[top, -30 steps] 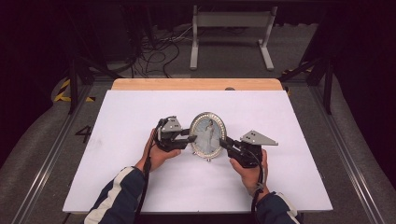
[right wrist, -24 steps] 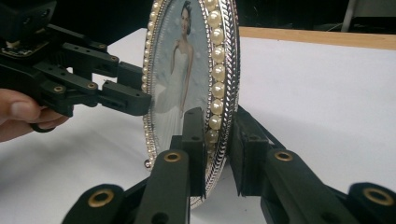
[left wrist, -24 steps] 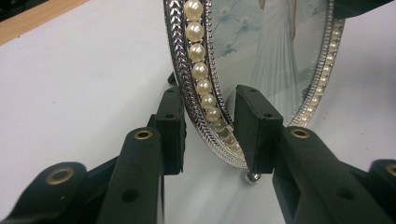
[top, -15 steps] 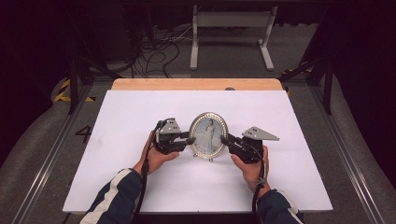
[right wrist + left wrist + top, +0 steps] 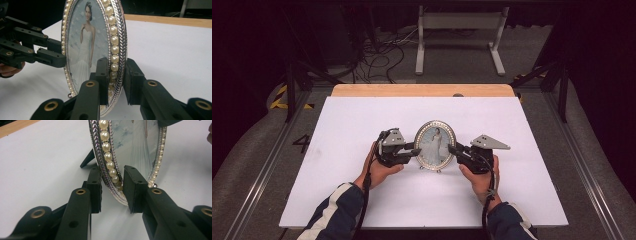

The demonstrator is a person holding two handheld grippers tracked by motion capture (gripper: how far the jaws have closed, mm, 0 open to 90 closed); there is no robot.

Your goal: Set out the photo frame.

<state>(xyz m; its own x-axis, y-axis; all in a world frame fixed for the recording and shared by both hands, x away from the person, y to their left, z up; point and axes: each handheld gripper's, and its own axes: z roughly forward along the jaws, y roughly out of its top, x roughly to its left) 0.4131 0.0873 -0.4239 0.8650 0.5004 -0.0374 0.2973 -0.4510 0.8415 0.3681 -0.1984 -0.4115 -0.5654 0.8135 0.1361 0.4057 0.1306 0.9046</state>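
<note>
My left gripper (image 5: pixel 416 150) and right gripper (image 5: pixel 452 149) each pinched a side of the oval picture frame (image 5: pixel 435 144), jaws nearly together.

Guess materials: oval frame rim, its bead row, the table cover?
Frame rim: looks like silver-toned metal or plated plastic, bright glints on a braided relief. Bead row: likely faux pearl, cream with soft sheen. Table cover: matte white sheet, paper or laminate, no glare; bare wood shows at its far edge.
</note>
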